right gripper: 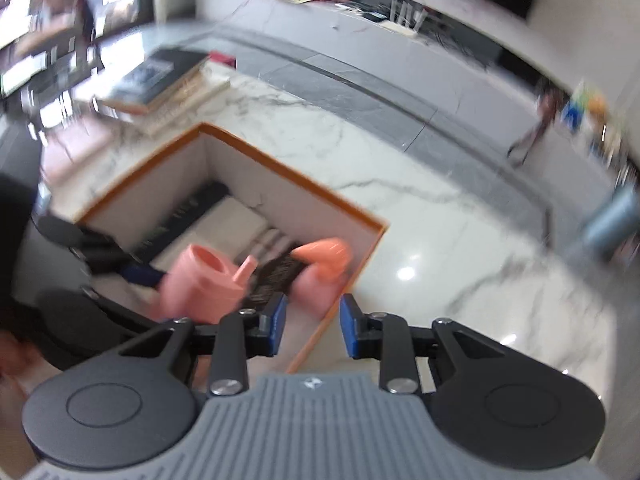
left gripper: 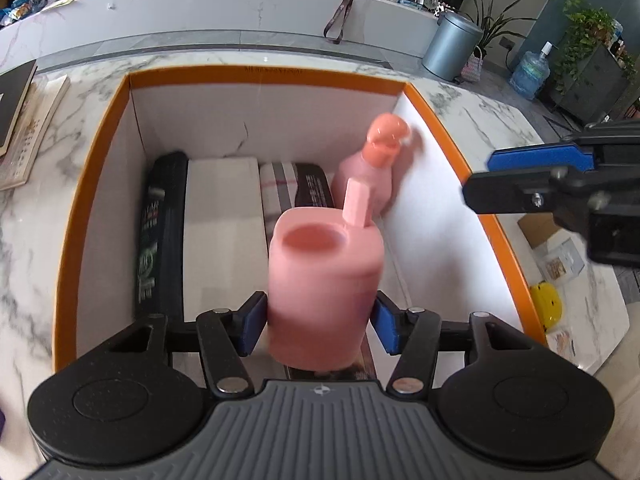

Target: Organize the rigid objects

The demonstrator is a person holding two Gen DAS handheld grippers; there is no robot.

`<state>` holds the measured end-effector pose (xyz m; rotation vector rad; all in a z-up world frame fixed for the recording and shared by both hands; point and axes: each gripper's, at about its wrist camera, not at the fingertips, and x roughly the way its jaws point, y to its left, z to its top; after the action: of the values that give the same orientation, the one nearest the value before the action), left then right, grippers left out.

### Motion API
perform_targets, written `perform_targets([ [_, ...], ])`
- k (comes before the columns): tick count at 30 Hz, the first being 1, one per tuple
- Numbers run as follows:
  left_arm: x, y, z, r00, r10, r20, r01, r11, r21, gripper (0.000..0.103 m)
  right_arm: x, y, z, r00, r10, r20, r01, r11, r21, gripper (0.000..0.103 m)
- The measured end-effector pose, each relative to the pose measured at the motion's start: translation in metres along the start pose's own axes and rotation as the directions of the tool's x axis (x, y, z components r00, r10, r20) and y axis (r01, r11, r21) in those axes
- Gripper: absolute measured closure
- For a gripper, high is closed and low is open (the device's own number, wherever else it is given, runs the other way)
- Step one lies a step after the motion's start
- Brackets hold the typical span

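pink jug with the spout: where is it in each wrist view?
Left wrist: pink jug sits center, clamped by the left gripper, over the box.
Right wrist: jug sits lower left, above the open right gripper.
Shared landmark: the box's orange rim.

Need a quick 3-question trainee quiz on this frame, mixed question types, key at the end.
1. True or false: the left claw grips the pink jug.
2. Where does the pink bottle with the orange cap stand?
A. on the marble table outside the box
B. inside the orange-rimmed box, against its right wall
C. on the stack of books
3. Fill in: the right claw is ____ and holds nothing.

Key:
1. True; its blue pads sit on either side of the jug, over the box.
2. B
3. open; it hangs over the box's right rim.
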<state>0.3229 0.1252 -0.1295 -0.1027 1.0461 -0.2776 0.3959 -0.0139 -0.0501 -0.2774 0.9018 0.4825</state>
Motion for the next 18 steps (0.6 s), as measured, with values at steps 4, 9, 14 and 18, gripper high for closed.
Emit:
perform_targets([
  [4, -0.002, -0.002, -0.007, 0.999, 0.035, 0.015, -0.035, 0.999, -0.003, 0.04, 0.004, 0.008, -0.003, 0.986, 0.165, 0.003, -0.165, 0.983, 0.08, 0.074],
  [9, -0.004, 0.004, -0.008, 0.999, 0.037, 0.037, -0.037, 0.999, 0.006, 0.04, 0.009, 0.027, 0.001, 0.973, 0.229, -0.005, -0.229, 0.973, 0.01, 0.073],
  [14, -0.003, 0.004, -0.007, 0.999, 0.02, 0.034, -0.022, 0.999, 0.04, 0.037, 0.027, 0.031, 0.0, 0.968, 0.24, -0.07, -0.241, 0.971, -0.001, 0.062],
  [18, -0.005, 0.007, -0.009, 0.999, -0.015, 0.036, 0.014, 0.999, 0.038, 0.03, 0.038, 0.031, -0.001, 0.962, 0.261, -0.085, -0.259, 0.965, 0.031, 0.056],
])
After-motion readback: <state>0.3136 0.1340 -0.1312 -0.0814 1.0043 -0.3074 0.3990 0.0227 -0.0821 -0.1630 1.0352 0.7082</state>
